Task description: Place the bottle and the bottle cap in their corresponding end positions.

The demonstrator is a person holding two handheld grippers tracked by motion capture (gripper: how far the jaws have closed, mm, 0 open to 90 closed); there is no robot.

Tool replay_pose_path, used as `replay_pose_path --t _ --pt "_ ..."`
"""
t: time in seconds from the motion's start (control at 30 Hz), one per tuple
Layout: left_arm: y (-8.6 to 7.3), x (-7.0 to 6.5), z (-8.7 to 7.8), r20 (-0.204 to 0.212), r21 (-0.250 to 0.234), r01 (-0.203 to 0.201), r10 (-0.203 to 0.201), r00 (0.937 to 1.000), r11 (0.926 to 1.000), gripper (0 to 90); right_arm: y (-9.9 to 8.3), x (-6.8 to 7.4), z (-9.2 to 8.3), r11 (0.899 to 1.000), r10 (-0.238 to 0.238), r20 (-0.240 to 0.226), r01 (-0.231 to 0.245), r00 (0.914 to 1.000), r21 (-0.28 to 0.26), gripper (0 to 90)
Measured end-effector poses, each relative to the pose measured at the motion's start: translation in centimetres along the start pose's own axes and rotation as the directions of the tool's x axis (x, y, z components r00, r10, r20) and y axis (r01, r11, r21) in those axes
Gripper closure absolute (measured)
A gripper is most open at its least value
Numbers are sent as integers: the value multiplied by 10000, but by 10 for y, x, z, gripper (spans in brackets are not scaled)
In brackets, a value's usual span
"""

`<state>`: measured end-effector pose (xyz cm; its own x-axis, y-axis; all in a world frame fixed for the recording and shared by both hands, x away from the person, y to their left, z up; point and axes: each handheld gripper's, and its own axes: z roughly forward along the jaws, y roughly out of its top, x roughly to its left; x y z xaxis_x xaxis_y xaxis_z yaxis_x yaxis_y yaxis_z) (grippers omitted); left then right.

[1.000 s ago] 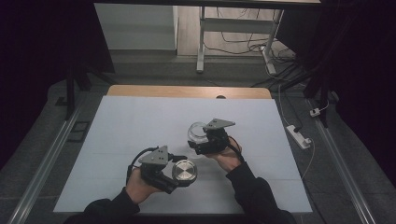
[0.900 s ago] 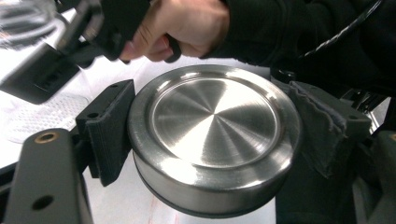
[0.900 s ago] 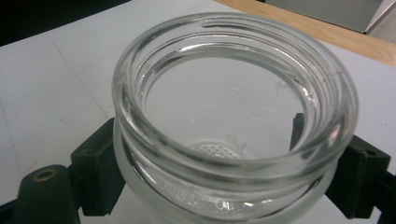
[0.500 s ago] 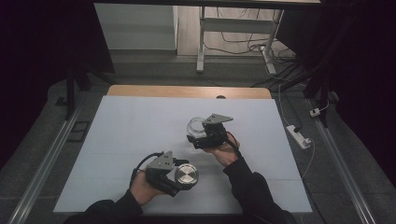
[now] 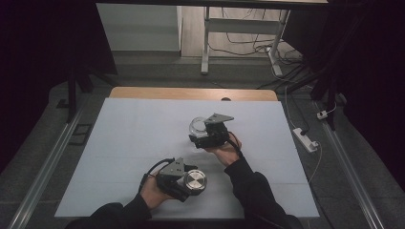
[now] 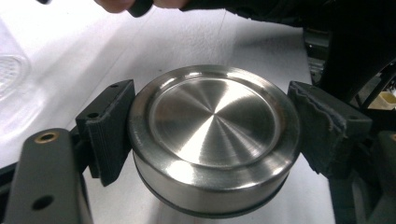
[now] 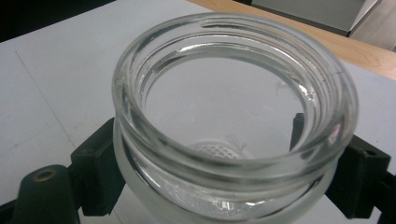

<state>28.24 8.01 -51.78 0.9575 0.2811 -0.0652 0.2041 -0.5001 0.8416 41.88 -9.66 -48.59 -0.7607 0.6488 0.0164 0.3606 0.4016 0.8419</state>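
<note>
A round steel lid (image 6: 212, 140) sits clamped between the two black jaws of my left gripper (image 6: 212, 135); in the high view that lid (image 5: 195, 181) and the left gripper (image 5: 184, 180) are low over the white mat near the front edge. My right gripper (image 5: 200, 132) is shut on a clear glass jar (image 5: 198, 126) near the mat's middle. In the right gripper view the jar (image 7: 233, 93) is upright, its mouth uncovered, and the right gripper (image 7: 229, 172) holds it below the threaded neck.
The white mat (image 5: 133, 129) covers a wooden table whose far edge (image 5: 191, 93) shows bare. A white power strip (image 5: 305, 139) lies on the floor to the right. Table legs and cables (image 5: 258, 47) stand beyond the far edge.
My left gripper with the lid has moved down and toward the front edge, slightly right. The right gripper and jar have drifted a little to the left.
</note>
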Motion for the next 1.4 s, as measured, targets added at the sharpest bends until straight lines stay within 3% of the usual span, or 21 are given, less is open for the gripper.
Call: replay_pose_path --t 0.4,0.7,0.93,1.1,1.2,1.4 --pt "-8 7 15 -414 766 -39 71 9991 9971 203 1 2 17 9999 1 40 -2 10000 119 145" --pt "-10 10 21 -765 1509 -134 252 9968 9885 202 -3 3 26 9996 -66 93 64 9999 292 145" --pt "-10 12 22 -770 1705 -56 190 9968 9853 202 -8 3 31 9988 -158 178 149 9997 477 145" --pt "-12 13 24 -845 2257 -185 385 9957 9740 199 -10 2 31 9988 -222 189 213 9996 436 144" --pt "-12 14 25 -816 2321 -82 278 9963 9727 197 -10 5 31 9973 -549 273 535 9981 503 143" --pt "-11 17 25 -723 2406 134 42 9974 9705 195 -10 4 31 9972 -492 194 480 9986 567 140"
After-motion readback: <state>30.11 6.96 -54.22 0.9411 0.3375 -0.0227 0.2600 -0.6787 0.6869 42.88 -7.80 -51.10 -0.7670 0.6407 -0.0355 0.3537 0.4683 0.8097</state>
